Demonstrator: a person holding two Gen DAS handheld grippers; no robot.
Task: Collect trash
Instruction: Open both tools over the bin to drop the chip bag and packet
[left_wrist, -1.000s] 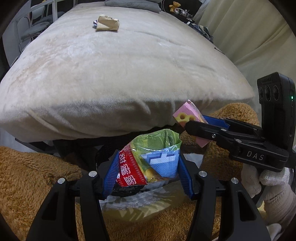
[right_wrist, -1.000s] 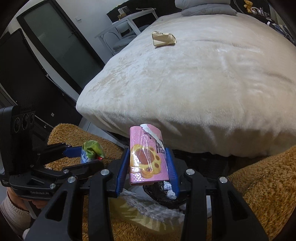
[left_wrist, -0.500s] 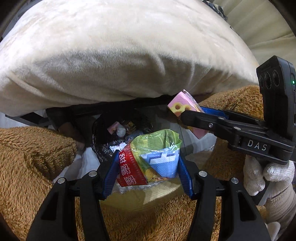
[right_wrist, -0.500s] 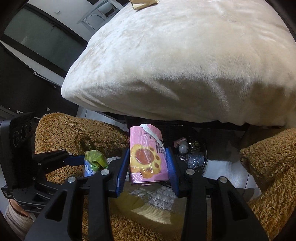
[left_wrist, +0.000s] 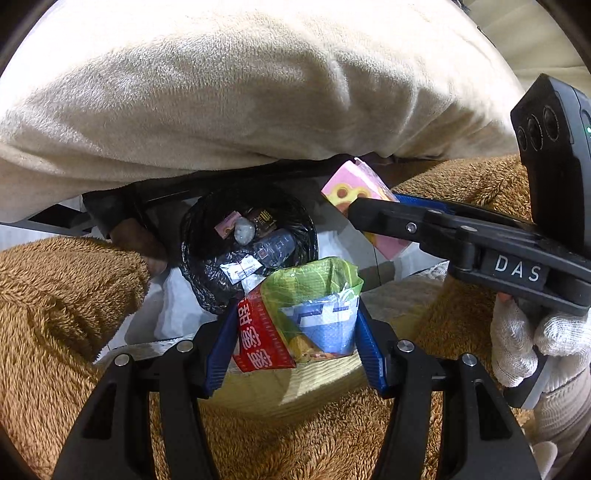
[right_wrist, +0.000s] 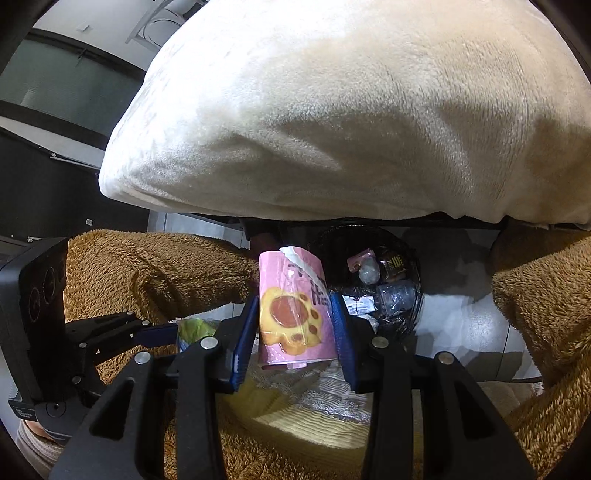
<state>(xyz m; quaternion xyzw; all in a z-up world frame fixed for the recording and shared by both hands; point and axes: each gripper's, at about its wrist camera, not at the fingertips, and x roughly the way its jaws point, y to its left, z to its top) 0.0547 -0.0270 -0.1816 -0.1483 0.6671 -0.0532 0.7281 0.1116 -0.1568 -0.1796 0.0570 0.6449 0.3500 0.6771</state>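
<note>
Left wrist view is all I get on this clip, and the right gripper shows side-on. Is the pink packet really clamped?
Observer: Yes. In the right wrist view both blue pads of the right gripper press the pink packet, which stands upright.
Operator: Is its top torn?
Observer: Yes, a white torn strip curls off its top edge.
Operator: Where is the bin from there?
Observer: The black-lined bin lies beyond the packet, to its right in that picture.
</note>
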